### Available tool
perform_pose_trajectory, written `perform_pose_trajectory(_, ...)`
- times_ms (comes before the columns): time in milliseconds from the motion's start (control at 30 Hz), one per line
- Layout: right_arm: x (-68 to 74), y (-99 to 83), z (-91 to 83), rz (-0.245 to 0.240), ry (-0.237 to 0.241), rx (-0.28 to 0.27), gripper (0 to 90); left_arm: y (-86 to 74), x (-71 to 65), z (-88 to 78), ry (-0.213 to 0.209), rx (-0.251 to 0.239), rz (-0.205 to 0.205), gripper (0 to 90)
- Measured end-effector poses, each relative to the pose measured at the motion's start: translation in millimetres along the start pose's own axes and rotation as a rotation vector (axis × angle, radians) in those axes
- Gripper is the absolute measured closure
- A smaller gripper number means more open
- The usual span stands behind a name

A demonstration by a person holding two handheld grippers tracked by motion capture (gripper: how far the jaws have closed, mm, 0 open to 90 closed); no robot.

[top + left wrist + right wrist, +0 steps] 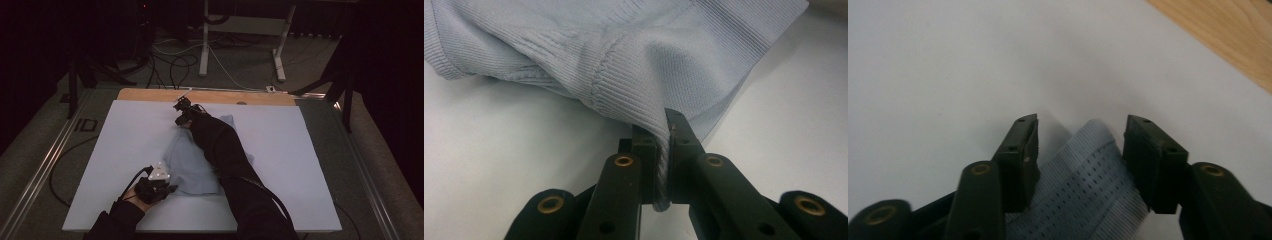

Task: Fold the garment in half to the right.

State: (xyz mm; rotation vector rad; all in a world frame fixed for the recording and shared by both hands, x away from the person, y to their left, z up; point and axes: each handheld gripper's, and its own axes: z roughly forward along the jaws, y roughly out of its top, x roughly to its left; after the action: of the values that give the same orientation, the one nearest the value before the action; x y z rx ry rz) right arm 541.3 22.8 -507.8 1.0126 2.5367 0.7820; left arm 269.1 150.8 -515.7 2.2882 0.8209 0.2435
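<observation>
Across the middle of the high view, a pale blue knit garment (pixel 192 165) lies crumpled on the white table cover (pixel 280 150), with a strip of bare wooden tabletop (pixel 150 94) showing along the upper edge. At lower left of that view, the left gripper (pixel 167 189) sits at the garment's near corner; in the left gripper view its jaws are pressed together on a ribbed fold of the cloth (pixel 634 65), which rises from between them toward the top of the frame. Just above centre of the high view, the right gripper (pixel 181 120) reaches the garment's far end at the end of a dark sleeve (pixel 225 150). In the right gripper view its jaws stand apart, with the ribbed edge (pixel 1088 175) lying between them, not pinched.
</observation>
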Motion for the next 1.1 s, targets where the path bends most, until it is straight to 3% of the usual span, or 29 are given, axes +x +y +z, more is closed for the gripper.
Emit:
perform_pose_trajectory(200, 4.3, -1.0, 5.6, -0.033, -0.021, 0.035, 57.7, 0.0, -0.5, 0.0, 0.003, 0.000, 0.003, 87.1)
perform_pose_trajectory(433, 1.7, -2.7, 5.0, -0.061, -0.037, 0.038, 74.2, 0.2, -0.3, 0.5, 0.003, 0.001, 0.000, 87.1)
perform_pose_trajectory(533, 1.8, -2.5, 4.8, -0.069, -0.043, 0.040, 77.2, 0.3, 0.4, 0.4, 0.003, 0.000, -0.002, 87.1)
perform_pose_trajectory(567, 1.0, -2.3, 3.0, -0.073, -0.033, 0.034, 85.7, -0.1, 0.9, 0.1, 0.003, -0.003, -0.006, 87.1)
perform_pose_trajectory(800, 2.1, 2.1, -7.9, -0.140, -0.029, 0.014, 87.4, 0.6, 0.4, -1.0, -0.009, -0.015, 0.001, 87.2)
perform_pose_trajectory(1100, 0.5, 8.0, -22.8, -0.141, -0.023, -0.024, 87.6, 2.8, -0.7, -4.1, -0.013, -0.032, 0.013, 87.2)
